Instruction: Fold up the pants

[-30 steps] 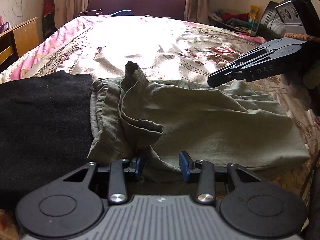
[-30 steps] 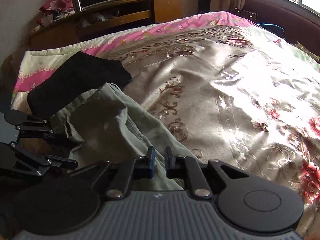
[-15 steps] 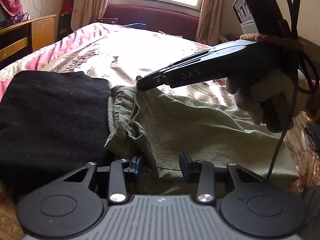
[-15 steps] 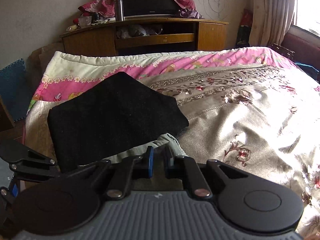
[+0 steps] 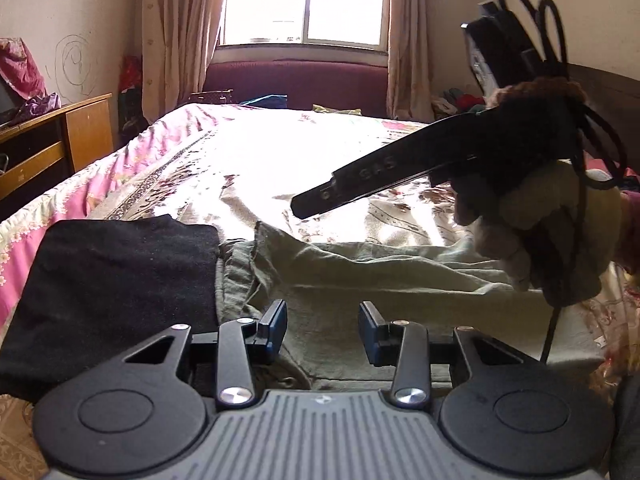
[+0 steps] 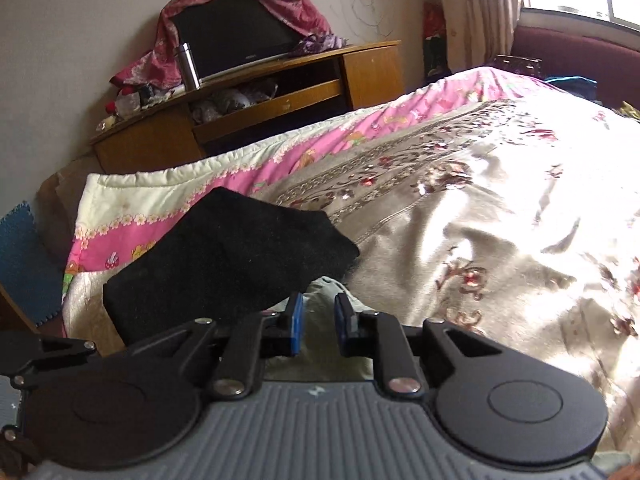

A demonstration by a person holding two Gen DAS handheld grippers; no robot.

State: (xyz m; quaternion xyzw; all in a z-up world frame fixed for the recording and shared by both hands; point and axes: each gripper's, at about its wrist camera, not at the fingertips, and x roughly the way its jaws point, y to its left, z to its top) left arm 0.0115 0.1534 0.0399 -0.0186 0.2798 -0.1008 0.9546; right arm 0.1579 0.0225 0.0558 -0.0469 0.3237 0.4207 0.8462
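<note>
Bed [image 5: 248,152] under satin floral bedspread [image 6: 500,208], pink patterned border along edge. Green pants [image 5: 384,284] lie rumpled on spread directly ahead of left gripper [image 5: 322,330], fabric running to its right. Black folded cloth [image 5: 112,280] flat on spread left of that gripper, edge touching pants. Right wrist view: same black cloth [image 6: 228,256] ahead-left of right gripper [image 6: 318,322], small patch of pants [image 6: 320,292] just beyond fingertips.
</note>
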